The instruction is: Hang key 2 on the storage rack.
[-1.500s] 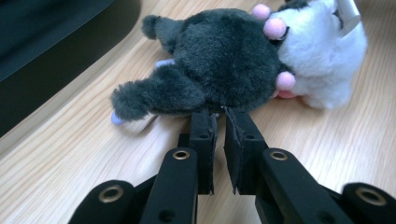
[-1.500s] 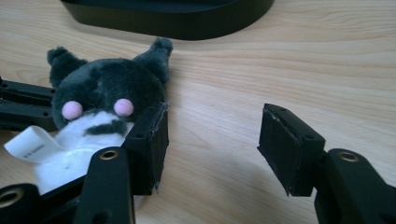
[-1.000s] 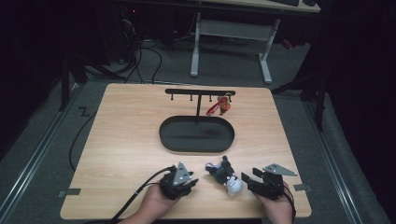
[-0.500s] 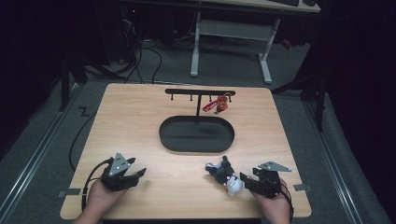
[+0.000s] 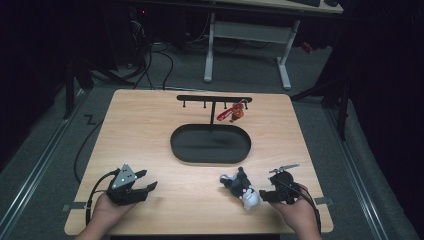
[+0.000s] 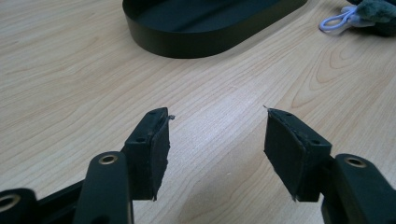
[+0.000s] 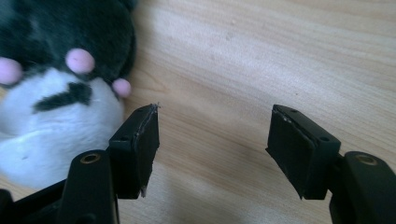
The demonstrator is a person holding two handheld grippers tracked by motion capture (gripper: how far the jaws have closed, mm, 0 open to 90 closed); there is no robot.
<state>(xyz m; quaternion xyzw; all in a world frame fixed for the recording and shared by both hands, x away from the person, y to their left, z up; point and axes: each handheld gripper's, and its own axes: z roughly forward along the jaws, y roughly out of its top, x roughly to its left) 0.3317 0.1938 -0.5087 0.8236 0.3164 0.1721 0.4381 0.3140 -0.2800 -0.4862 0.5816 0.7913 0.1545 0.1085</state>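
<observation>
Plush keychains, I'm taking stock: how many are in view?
2. An orange one hangs on the black rack; a grey-and-white one lies on the table beside the right hand-held gripper.

Your grey-and-white plush toy [image 5: 241, 186] lies on the wooden table [image 5: 150, 130] near its front edge, just before the black oval tray [image 5: 210, 143].

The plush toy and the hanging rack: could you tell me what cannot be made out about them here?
- Plush toy: cut off by the right gripper view's left and top edges.
- Small orange item hanging on the rack: too small in the high view to identify.
- Plush toy's white loop: blurred in the left gripper view.
</observation>
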